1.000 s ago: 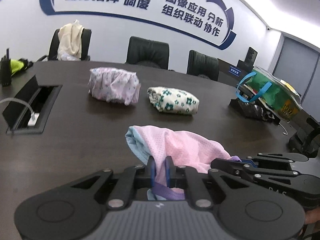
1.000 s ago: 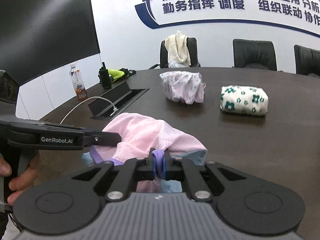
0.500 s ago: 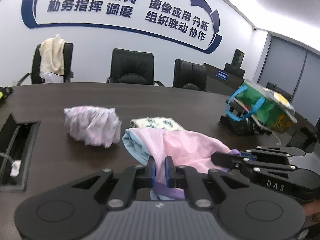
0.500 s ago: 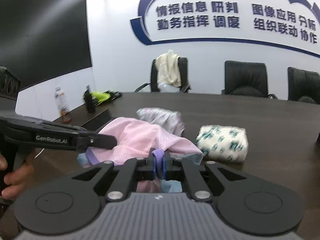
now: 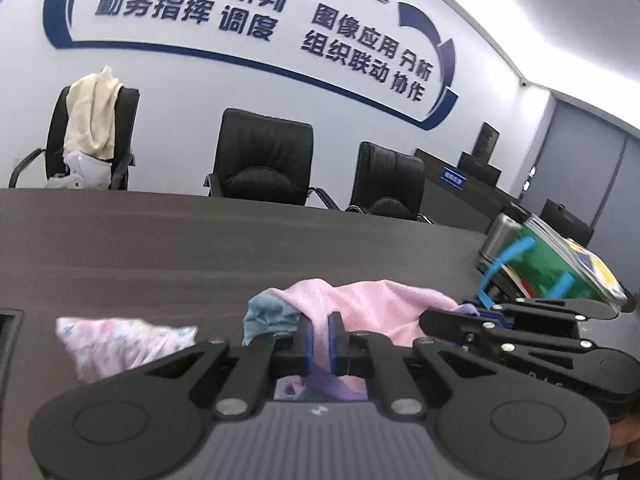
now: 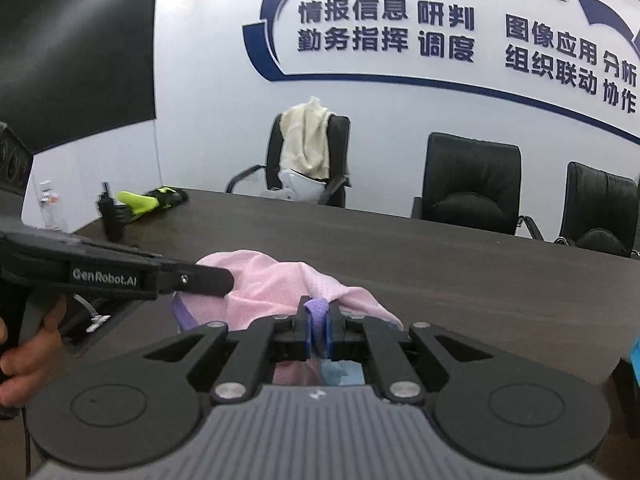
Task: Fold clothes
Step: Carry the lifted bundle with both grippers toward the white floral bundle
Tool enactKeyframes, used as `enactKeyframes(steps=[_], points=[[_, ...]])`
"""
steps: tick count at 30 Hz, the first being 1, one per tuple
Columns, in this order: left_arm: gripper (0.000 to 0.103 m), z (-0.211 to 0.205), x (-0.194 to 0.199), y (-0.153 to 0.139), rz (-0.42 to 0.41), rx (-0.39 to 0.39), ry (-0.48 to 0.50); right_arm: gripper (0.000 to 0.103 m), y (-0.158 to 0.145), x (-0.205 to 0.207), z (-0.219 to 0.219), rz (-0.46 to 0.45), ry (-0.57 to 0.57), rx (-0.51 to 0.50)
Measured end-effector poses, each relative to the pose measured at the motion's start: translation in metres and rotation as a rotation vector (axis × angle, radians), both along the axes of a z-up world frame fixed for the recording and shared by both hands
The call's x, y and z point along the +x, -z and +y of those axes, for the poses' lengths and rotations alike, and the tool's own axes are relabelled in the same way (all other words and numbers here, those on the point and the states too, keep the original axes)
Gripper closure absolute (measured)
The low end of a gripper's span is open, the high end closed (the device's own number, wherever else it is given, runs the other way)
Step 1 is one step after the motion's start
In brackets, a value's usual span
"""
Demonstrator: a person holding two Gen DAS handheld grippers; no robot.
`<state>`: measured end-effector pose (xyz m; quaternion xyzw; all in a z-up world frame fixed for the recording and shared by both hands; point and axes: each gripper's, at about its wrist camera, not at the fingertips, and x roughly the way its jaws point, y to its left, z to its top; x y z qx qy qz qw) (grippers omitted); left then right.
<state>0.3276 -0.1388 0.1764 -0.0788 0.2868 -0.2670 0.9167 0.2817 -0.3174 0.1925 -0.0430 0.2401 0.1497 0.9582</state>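
Note:
A pink mesh garment (image 5: 384,312) with a light blue part and a purple band is held up between both grippers above the dark table (image 5: 200,256). My left gripper (image 5: 320,334) is shut on its pink cloth. My right gripper (image 6: 318,320) is shut on its purple band, with the pink garment (image 6: 264,284) spread ahead of it. The right gripper also shows at the right of the left wrist view (image 5: 472,320); the left gripper also shows at the left of the right wrist view (image 6: 200,278). A folded pink-patterned garment (image 5: 120,344) lies on the table lower left.
Black office chairs (image 5: 264,160) line the table's far side; one carries a cream cloth (image 5: 94,112). A green bag with blue handles (image 5: 556,268) sits at the right. A radio (image 6: 110,212), a yellow-green item (image 6: 140,202) and a bottle (image 6: 50,208) stand far left.
Both grippers have lifted and tilted upward with the pink garment. The folded garments on the table have dropped low in view; the green-flowered one is out of sight.

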Motion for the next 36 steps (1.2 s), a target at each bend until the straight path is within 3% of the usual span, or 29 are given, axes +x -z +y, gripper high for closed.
enactKeyframes(steps=[7,13,16,18,19,20,21,23,25,27,28,34,35,36], points=[[0.097,-0.034,0.069,0.048,0.046,-0.004,0.001,0.097,0.038,0.083,-0.025,0.045,0.032,-0.021],[0.096,-0.046,0.086,0.104,0.094,0.014,0.029,0.098,0.101,0.098,-0.055,0.151,0.072,0.003],[0.086,-0.043,0.084,0.125,0.110,0.009,0.016,0.095,0.126,0.095,-0.054,0.184,0.073,-0.001],[0.079,-0.038,0.079,0.133,0.116,0.008,0.011,0.083,0.130,0.090,-0.055,0.185,0.077,-0.002],[0.070,-0.033,0.076,0.133,0.113,-0.001,0.001,0.077,0.127,0.086,-0.059,0.178,0.086,0.021],[0.059,-0.027,0.074,0.132,0.123,-0.020,-0.014,0.064,0.125,0.082,-0.062,0.169,0.094,0.044],[0.057,-0.021,0.074,0.132,0.138,-0.050,-0.024,0.063,0.123,0.080,-0.066,0.156,0.099,0.070],[0.058,-0.014,0.072,0.132,0.158,-0.103,-0.031,0.063,0.124,0.082,-0.075,0.164,0.110,0.107],[0.058,-0.019,0.068,0.132,0.166,-0.105,-0.026,0.064,0.133,0.086,-0.080,0.208,0.124,0.145],[0.073,-0.027,0.064,0.133,0.158,-0.095,-0.022,0.089,0.137,0.084,-0.082,0.222,0.126,0.176],[0.090,-0.033,0.062,0.132,0.153,-0.084,-0.026,0.090,0.138,0.082,-0.082,0.218,0.125,0.189],[0.094,-0.038,0.052,0.126,0.113,-0.024,-0.063,0.094,0.134,0.075,-0.076,0.222,0.136,0.161],[0.090,-0.039,0.050,0.127,0.103,-0.002,-0.070,0.092,0.135,0.075,-0.074,0.227,0.141,0.144],[0.085,-0.040,0.048,0.129,0.093,0.021,-0.078,0.082,0.136,0.074,-0.072,0.227,0.149,0.119]])
